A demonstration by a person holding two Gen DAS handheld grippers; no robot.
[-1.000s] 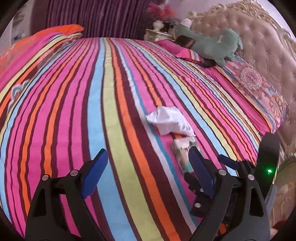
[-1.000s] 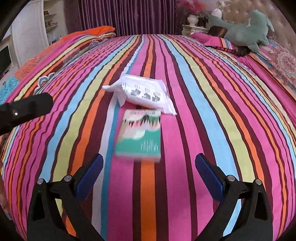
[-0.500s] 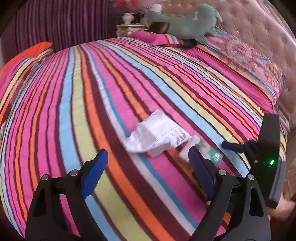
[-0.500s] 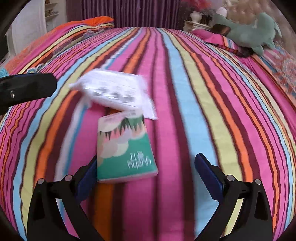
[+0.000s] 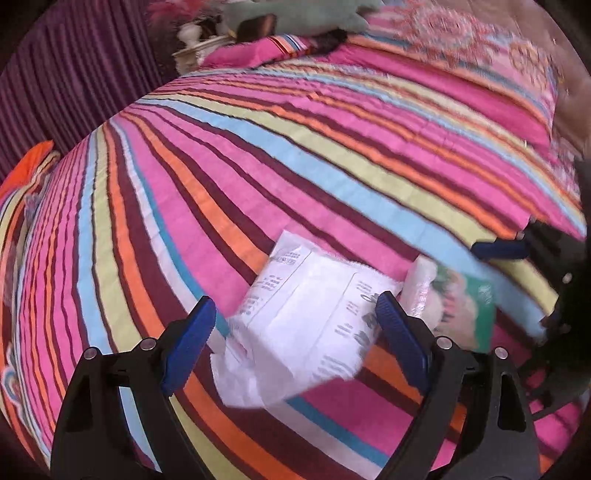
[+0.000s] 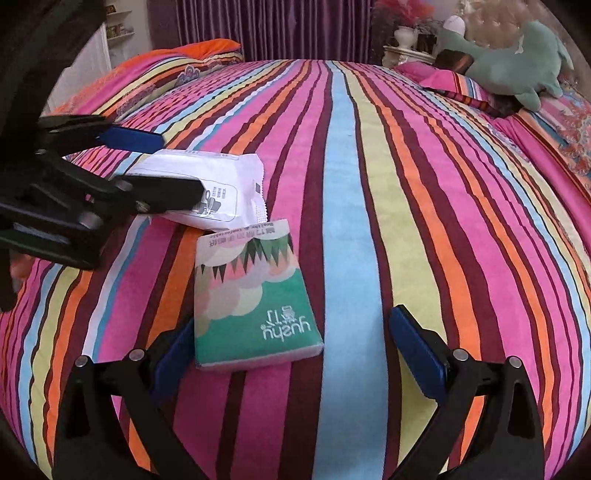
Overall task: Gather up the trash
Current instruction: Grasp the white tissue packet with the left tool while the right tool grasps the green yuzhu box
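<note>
A white printed wrapper [image 5: 310, 317] lies on the striped bedspread, also in the right wrist view [image 6: 221, 184]. My left gripper [image 5: 295, 339] is open, its blue pads on either side of the wrapper. A green tissue pack [image 6: 251, 306] lies just beside the wrapper, blurred in the left wrist view [image 5: 461, 306]. My right gripper [image 6: 299, 350] is open, with the near end of the pack between its fingers, close to the left pad. The left gripper [image 6: 147, 166] shows at the left of the right wrist view; the right gripper [image 5: 517, 280] at the right edge of the left wrist view.
The striped bedspread [image 6: 369, 184] fills both views. A green plush toy [image 6: 517, 66] lies on patterned pillows by the tufted headboard. A nightstand with a vase [image 6: 402, 40] and purple curtains [image 6: 258, 26] stand behind the bed.
Both grippers moved forward and lower. The left one now straddles the white wrapper, and the right one has closed in on the green pack. Both stayed open.
</note>
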